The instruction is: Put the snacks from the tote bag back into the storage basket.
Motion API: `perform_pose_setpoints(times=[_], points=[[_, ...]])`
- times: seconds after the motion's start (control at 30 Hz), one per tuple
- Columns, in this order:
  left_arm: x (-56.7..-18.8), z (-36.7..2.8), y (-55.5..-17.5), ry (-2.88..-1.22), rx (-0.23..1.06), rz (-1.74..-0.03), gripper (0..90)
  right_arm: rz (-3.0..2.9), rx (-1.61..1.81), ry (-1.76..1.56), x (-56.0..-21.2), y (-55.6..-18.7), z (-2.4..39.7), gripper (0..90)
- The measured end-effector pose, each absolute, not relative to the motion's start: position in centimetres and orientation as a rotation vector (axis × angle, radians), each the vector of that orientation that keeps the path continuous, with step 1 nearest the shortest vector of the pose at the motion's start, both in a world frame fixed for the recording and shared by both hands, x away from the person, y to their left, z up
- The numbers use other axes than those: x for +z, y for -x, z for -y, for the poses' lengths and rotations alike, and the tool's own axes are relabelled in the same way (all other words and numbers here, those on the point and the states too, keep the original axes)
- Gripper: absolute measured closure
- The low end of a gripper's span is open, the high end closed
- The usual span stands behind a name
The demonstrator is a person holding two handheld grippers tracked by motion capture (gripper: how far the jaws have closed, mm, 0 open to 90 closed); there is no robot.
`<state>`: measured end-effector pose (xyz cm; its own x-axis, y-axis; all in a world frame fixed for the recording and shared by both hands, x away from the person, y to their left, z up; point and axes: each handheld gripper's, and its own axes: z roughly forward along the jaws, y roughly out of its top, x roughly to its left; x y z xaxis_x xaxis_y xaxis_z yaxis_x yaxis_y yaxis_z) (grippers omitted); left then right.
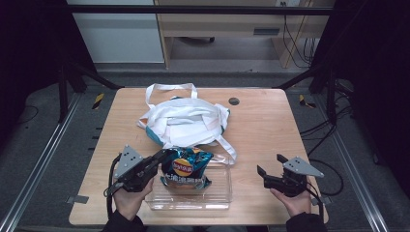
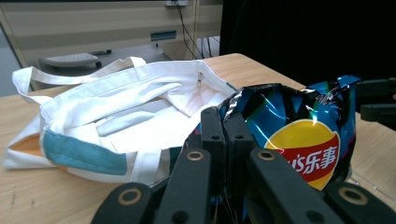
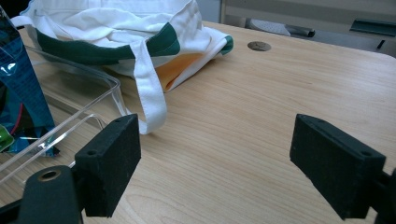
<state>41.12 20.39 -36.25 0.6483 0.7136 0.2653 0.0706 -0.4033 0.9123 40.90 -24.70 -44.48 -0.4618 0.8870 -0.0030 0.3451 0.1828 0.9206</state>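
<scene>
1. The left gripper [image 1: 162,157] has its 2 black jaws pressed together on the upper left edge of the chip bag [image 1: 186,167]; in the left gripper view the crinkled foil rim of the chip bag [image 2: 299,135] is pinched between them, with the rest of the bag spreading to the right of the jaws.
2. The bag sits in a clear plastic tray [image 1: 220,197] at the near edge of the table [image 1: 270,121], standing up from it.
3. The bag is glossy blue foil with black and teal facets; a yellow disc crossed by a red band carries white Chinese characters reading 乐事.
4. The right gripper [image 1: 271,164] rests well to the right of the tray, its 2 blocky jaws spread wide over bare wood, holding nothing.
5. Just beyond the tray lies a white cloth tote bag [image 1: 186,118], soft and rumpled, with teal trim, an orange patch and long flat straps.
6. A small dark round hole [image 1: 234,101] marks the pale wood-grain tabletop further back.
</scene>
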Motion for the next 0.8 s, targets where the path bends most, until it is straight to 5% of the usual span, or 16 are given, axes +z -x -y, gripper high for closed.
perform_pose_setpoints(times=[0.8], points=[[-36.1,-20.0,-44.2,-1.875,0.845,-0.665,89.2,-1.907,1.250,-1.155,-44.6,-40.9,24.7,16.4]])
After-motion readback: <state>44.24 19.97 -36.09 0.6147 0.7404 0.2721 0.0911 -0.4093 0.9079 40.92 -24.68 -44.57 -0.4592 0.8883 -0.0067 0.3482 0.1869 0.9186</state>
